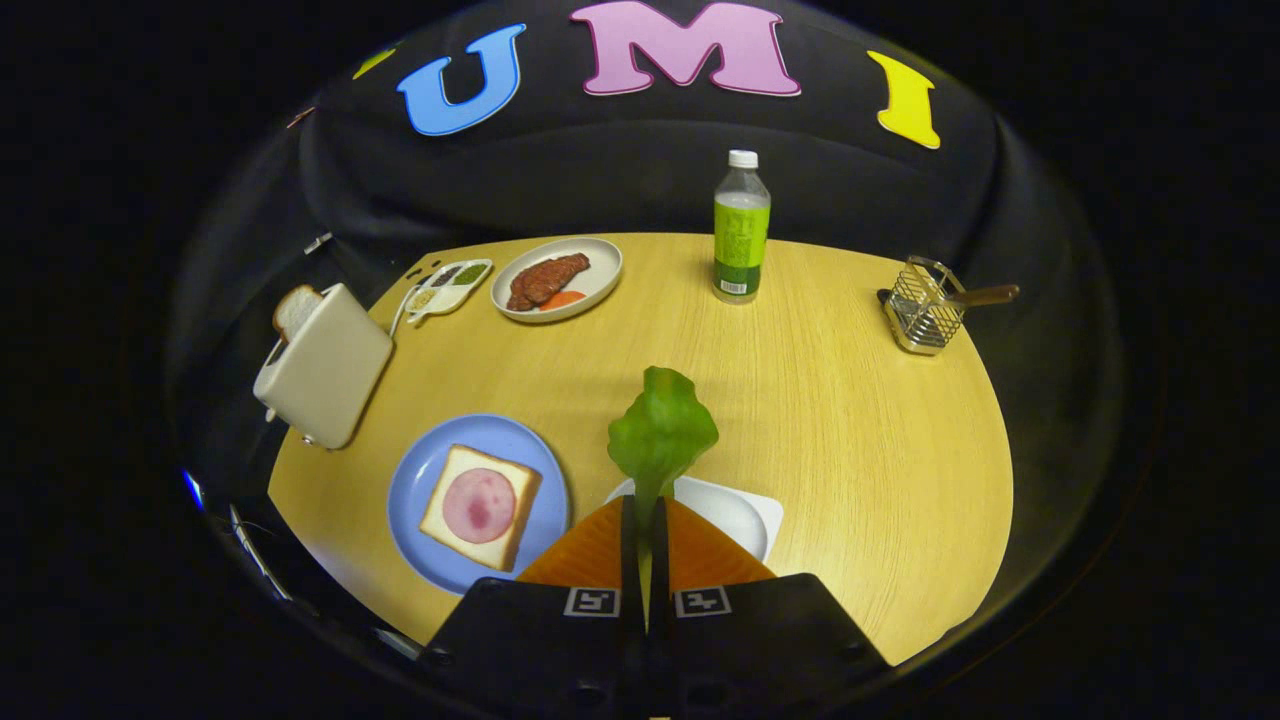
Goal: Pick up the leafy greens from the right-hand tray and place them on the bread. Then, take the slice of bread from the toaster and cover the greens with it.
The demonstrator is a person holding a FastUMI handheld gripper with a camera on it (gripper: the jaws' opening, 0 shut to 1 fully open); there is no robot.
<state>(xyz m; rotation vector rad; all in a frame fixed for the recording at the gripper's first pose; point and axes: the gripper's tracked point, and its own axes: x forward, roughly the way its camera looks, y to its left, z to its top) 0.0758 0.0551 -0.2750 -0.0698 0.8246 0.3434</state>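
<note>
Presently, gripper [645, 520] pinches leafy greens [662, 432] by the stem above the white tray [745, 515] at the table's [850, 420] near edge; thin hold could slip before reaching the bread [480, 505], near-left.

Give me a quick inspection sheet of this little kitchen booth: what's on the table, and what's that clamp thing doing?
Surface: round wooden table.
Job's things: lettuce leaf held above white tray; bread slice with ham on blue plate; second slice in toaster.
Clutter: plate of meat, condiment dish, green bottle, wire basket.
Grippers: gripper shut on the leaf's stem.
Cables: nothing seen.
Surroundings: black cloth wall.
</note>
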